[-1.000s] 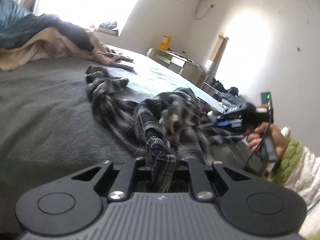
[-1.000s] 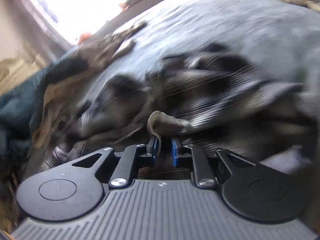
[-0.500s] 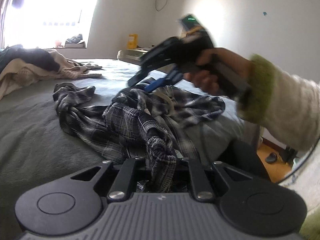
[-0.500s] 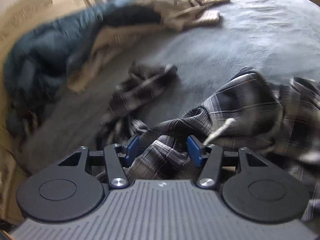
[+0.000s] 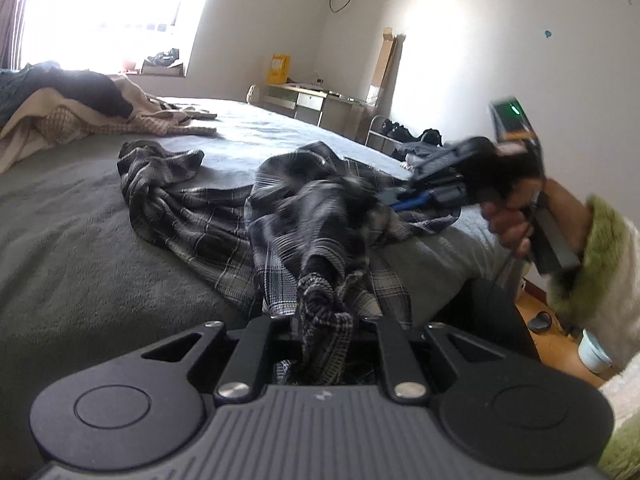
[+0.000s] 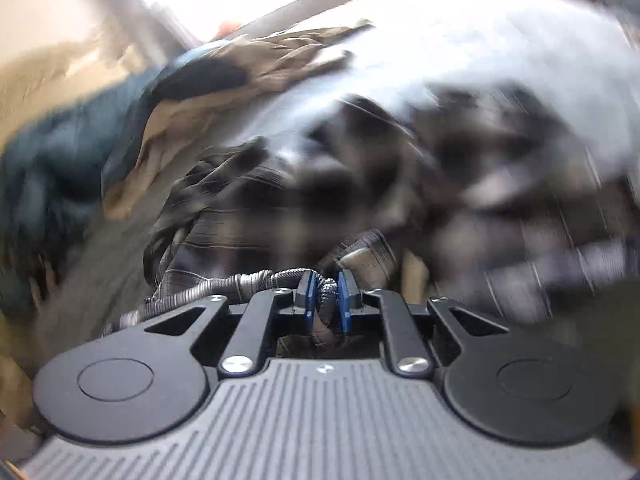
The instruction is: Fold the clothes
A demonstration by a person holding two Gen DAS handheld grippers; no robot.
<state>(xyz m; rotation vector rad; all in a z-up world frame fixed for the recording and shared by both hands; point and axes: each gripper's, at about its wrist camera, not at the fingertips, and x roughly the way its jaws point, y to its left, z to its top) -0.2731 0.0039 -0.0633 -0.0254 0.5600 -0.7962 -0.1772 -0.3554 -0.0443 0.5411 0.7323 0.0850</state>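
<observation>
**Grey bedding, plaid shirt pinched at two points**

Grey bed cover (image 5: 72, 240): fills the left wrist view from 9 o'clock down to 7 o'clock; soft, matte, bare around the shirt.

Heap of clothes (image 5: 80, 108): beige, dark and teal pieces piled at 10 o'clock on the far side of the bed, well apart from the shirt; the same heap shows at 9 to 11 o'clock in the blurred right wrist view.

Plaid shirt (image 5: 224, 224): black-and-white check, crumpled at the bed's centre, one sleeve trailing toward 11 o'clock, a bunched fold running down to 6 o'clock into the near tool.

Left gripper (image 5: 324, 344): at 6 o'clock, jaws drawn close and pinching that bunched fold; its pads are hidden by the cloth.

Right gripper (image 6: 327, 294): jaws have just been closing, blue pads now pressed on a twisted hem of the shirt; in the left wrist view it sits at 3 o'clock on the shirt's far edge, held by a hand (image 5: 516, 216) in a green-cuffed white sleeve (image 5: 600, 276).
</observation>
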